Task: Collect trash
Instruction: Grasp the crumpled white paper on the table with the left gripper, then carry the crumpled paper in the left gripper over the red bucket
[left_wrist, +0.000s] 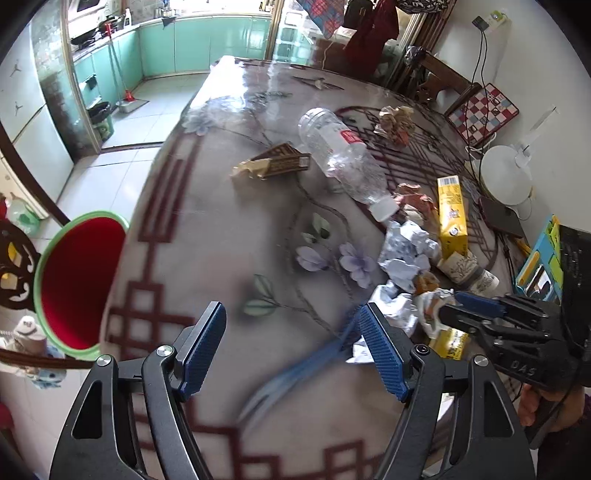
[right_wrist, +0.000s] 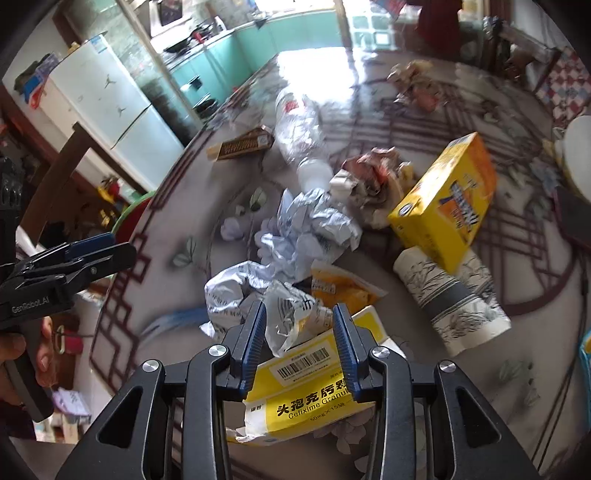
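Note:
Trash lies on a round patterned table (left_wrist: 207, 258): a clear plastic bottle (left_wrist: 340, 158), a brown carton (left_wrist: 273, 166), crumpled white paper (left_wrist: 406, 251), a yellow box (left_wrist: 451, 214) and a paper cup (left_wrist: 467, 271). My left gripper (left_wrist: 291, 347) is open and empty above the table's near part. My right gripper (right_wrist: 299, 332) is open, its jaws either side of a crumpled white wrapper (right_wrist: 291, 314) lying on a yellow medicine box (right_wrist: 306, 391). The right gripper also shows in the left wrist view (left_wrist: 461, 306). A red bin with a green rim (left_wrist: 77, 280) stands beside the table at the left.
More crumpled paper (left_wrist: 395, 122) lies at the far side. A white fan base (left_wrist: 506, 173), a dark tablet (left_wrist: 502, 218) and a checkered board (left_wrist: 484, 110) are at the right. A kitchen with green cabinets (left_wrist: 207, 40) and a fridge (right_wrist: 110, 107) lies beyond.

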